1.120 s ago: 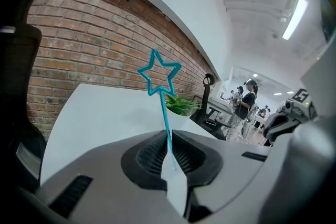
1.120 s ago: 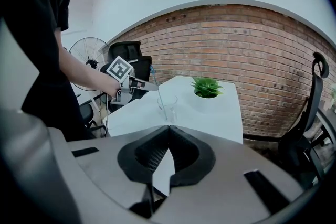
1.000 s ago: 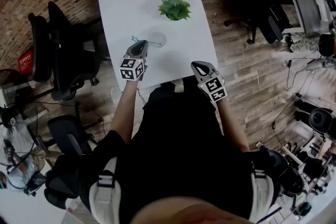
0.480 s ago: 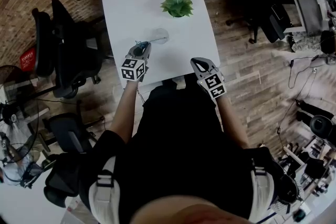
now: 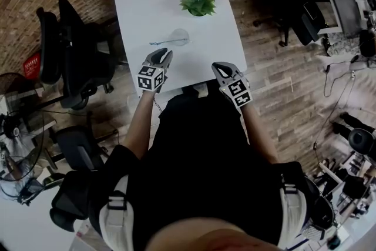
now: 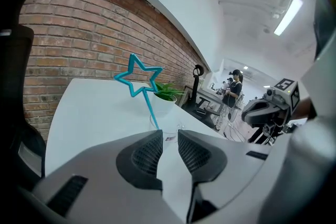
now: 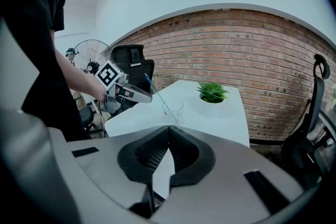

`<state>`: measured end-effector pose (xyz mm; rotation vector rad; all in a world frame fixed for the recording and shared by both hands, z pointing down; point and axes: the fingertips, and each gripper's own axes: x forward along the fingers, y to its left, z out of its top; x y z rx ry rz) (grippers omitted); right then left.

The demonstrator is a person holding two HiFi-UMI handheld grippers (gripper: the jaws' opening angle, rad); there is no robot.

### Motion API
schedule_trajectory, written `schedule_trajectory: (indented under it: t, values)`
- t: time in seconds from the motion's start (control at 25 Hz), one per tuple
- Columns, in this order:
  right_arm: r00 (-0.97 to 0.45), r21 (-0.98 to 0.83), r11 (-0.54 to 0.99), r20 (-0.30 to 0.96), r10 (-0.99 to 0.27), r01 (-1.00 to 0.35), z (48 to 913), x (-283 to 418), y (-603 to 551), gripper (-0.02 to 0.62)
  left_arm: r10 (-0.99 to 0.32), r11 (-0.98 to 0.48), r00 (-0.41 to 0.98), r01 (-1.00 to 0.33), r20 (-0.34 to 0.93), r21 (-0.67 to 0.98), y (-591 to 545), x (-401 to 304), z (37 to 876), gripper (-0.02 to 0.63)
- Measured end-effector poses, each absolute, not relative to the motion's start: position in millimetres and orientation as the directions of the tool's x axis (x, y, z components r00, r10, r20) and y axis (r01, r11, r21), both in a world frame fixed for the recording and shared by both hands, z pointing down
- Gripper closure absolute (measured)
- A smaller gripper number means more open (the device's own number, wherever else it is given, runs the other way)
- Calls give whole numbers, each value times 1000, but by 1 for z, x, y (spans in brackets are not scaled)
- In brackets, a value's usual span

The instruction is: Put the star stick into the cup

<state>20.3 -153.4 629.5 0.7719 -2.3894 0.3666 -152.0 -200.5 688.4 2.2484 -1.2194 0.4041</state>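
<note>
Stick [image 5: 161, 42] leans in cup [image 5: 180, 36]. Left gripper [image 5: 161, 56] open, clear; right gripper [image 5: 223, 69] closed, empty. Placement looks done; next, pull back.

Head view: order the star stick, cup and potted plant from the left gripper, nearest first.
1. star stick, star end leaning left, just ahead of the left gripper.
2. cup, ahead and slightly right.
3. potted plant, farthest, further up the table.

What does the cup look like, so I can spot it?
Find the white table. Between the plant and the left gripper stands the cup. It is clear, the only thing with the blue star stick leaning out of it.
</note>
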Motion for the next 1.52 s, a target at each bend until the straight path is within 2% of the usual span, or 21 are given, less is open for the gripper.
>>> schedule_trajectory:
  t: [0.52,1.52]
  values:
    - [-695,-69,826,582,-422,-560,626,-6,-156,598,-697,-472,561,-828,447,303,-167,-148,666,565]
    - [-755,-68,884,553,-352,-462,621,-51,-162,598,-757,-441,520,-853,396,279,-142,-165,626,568]
